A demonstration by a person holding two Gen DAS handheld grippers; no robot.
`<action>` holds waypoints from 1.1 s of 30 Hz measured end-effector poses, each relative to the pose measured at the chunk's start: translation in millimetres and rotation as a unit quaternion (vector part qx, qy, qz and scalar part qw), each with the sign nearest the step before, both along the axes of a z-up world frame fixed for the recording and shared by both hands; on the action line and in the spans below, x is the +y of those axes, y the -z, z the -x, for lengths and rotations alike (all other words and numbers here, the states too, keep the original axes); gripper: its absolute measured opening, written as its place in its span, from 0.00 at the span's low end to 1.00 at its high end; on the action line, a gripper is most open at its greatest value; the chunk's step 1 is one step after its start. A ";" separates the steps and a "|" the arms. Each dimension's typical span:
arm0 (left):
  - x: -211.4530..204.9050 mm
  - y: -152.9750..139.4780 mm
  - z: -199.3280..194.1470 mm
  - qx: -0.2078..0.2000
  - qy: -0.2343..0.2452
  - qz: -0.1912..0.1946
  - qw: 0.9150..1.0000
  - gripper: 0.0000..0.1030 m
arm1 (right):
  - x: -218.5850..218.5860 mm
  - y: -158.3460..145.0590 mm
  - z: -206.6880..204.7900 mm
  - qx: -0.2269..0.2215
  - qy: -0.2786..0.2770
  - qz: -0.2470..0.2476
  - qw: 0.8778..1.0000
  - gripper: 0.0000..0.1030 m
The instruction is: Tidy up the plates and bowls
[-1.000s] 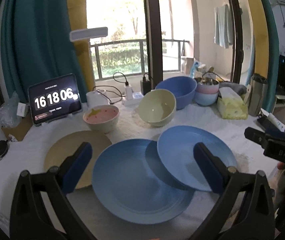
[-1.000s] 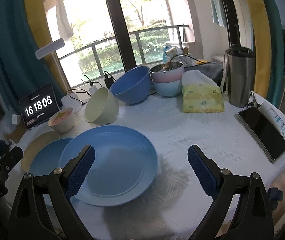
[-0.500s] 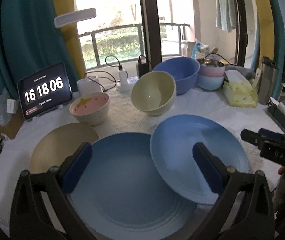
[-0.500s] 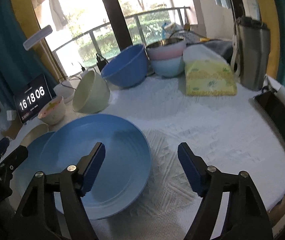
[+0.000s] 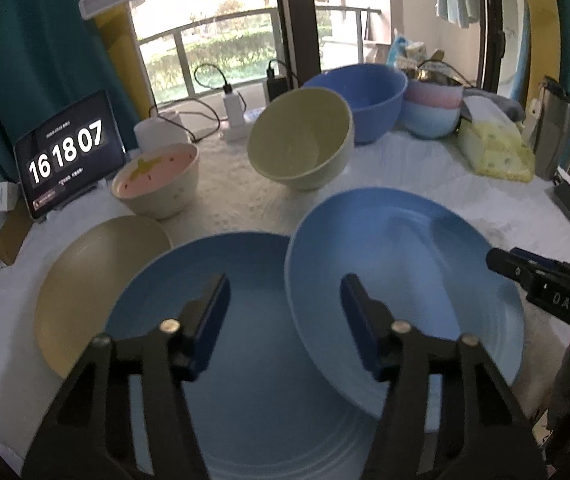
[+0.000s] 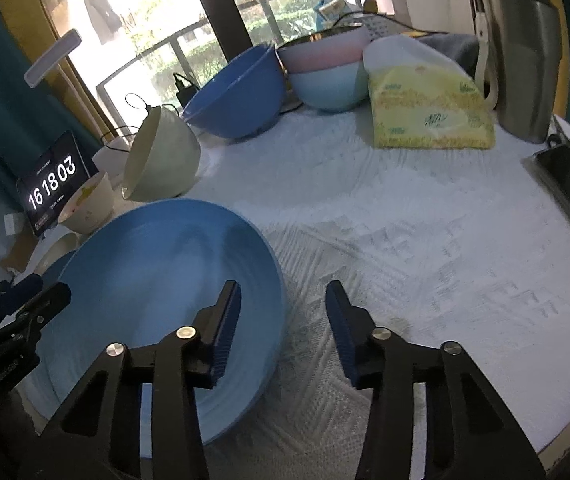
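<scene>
Two blue plates overlap on the white cloth: a lower one [image 5: 253, 360] and a lighter one [image 5: 405, 264] resting on its right edge. A yellow plate [image 5: 85, 280] lies left of them. My left gripper [image 5: 285, 316] is open and empty, straddling the seam between the blue plates. My right gripper [image 6: 283, 322] is open and empty, with the right rim of the lighter blue plate [image 6: 157, 280] between its fingers. Behind stand a tilted cream bowl [image 5: 301, 144], a pink-lined bowl [image 5: 157, 184], a big blue bowl [image 5: 361, 100] and stacked pink and pale blue bowls [image 5: 433, 108].
A tablet clock [image 5: 69, 156] stands at back left beside chargers and cables [image 5: 233, 108]. A yellow tissue pack [image 6: 429, 112], a steel flask [image 6: 525, 60] and a dark phone [image 6: 569, 176] sit to the right. The table edge [image 6: 557, 432] is near on the right.
Both grippers have moved forward and down toward the blue plates, and their jaws have narrowed. The plates and bowls have not moved.
</scene>
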State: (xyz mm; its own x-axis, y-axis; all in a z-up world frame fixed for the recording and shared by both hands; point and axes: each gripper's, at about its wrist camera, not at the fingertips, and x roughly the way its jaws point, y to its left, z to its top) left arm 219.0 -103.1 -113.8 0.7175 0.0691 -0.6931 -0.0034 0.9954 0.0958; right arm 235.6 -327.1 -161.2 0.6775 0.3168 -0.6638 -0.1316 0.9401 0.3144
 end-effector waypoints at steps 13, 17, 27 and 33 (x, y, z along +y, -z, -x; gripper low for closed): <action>-1.3 12.9 -6.4 0.029 0.015 0.010 0.999 0.28 | 6.3 8.6 -2.3 0.014 -0.004 0.011 1.000 0.10; -3.4 9.9 -2.7 0.023 0.022 0.013 0.999 0.27 | 9.5 6.1 1.4 0.012 -0.006 0.016 1.000 0.10; 10.2 -0.6 12.1 0.004 0.017 0.030 0.999 0.27 | 19.3 -11.5 14.0 -0.014 -0.010 0.027 0.999 0.10; 26.2 -8.1 21.2 -0.011 0.007 0.040 0.999 0.27 | 30.9 -22.5 22.9 -0.025 -0.018 0.034 0.999 0.10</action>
